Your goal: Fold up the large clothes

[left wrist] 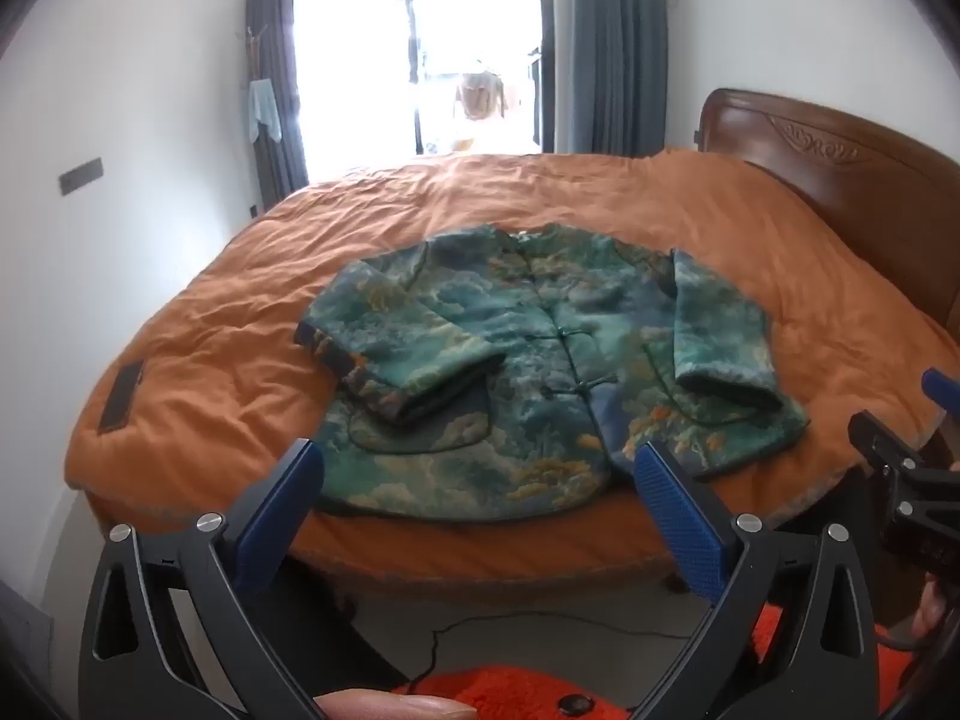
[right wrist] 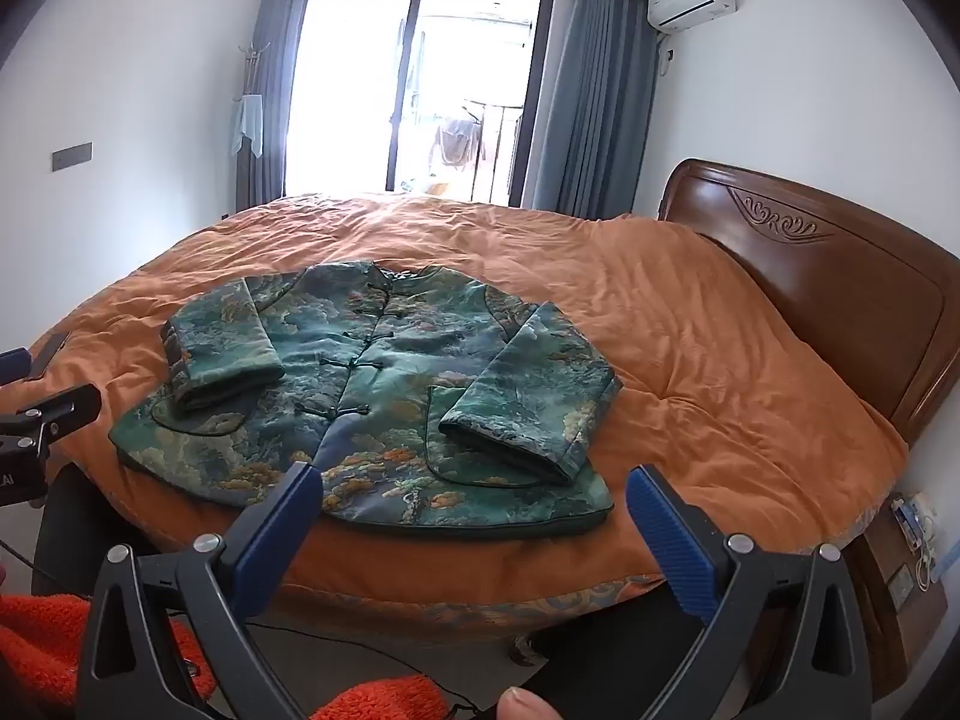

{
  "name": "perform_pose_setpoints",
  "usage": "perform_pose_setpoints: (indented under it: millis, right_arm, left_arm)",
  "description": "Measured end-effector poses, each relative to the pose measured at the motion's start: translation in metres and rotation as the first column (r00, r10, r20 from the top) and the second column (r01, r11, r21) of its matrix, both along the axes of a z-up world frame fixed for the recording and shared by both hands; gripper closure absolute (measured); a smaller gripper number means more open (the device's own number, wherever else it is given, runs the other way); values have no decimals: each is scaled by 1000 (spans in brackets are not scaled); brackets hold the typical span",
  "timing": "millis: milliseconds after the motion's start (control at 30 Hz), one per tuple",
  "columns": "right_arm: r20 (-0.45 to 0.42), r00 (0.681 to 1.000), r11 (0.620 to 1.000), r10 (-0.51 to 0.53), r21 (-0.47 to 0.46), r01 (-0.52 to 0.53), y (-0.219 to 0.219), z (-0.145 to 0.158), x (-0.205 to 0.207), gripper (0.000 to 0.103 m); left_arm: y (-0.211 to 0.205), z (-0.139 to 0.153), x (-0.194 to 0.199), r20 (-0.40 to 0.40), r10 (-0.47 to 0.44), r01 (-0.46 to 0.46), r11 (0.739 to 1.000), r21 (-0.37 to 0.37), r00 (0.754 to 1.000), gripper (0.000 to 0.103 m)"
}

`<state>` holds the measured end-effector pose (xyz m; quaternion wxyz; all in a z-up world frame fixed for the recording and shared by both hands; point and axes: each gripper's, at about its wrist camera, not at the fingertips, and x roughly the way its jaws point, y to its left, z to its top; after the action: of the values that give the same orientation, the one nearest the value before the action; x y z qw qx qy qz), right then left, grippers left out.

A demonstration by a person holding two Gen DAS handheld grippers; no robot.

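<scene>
On the orange bed [left wrist: 600,216] the green jacket [left wrist: 540,372] lies flat, sleeves crossed inward for folding, while the left gripper [left wrist: 480,480] and right gripper [right wrist: 474,504] hover wide open, holding nothing.

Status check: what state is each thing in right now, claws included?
Green patterned padded jacket: flat on the bed, front buttoned, both sleeves folded over the front.
Orange quilt: spread, wrinkled.
Left claw: open, empty.
Right claw: open, empty.
Grey curtains: drawn open.
</scene>
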<state>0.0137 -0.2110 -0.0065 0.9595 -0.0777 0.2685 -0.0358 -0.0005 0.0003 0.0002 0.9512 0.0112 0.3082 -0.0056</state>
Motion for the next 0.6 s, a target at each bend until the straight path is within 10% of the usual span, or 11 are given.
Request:
perform_pose_setpoints:
  millis: [600]
  right_arm:
    - [-6,1000,1000,-1,5,1,-1,-2,2,0]
  left_arm:
    - [0,0,0,-9,-1,1,1000,5,1000,0]
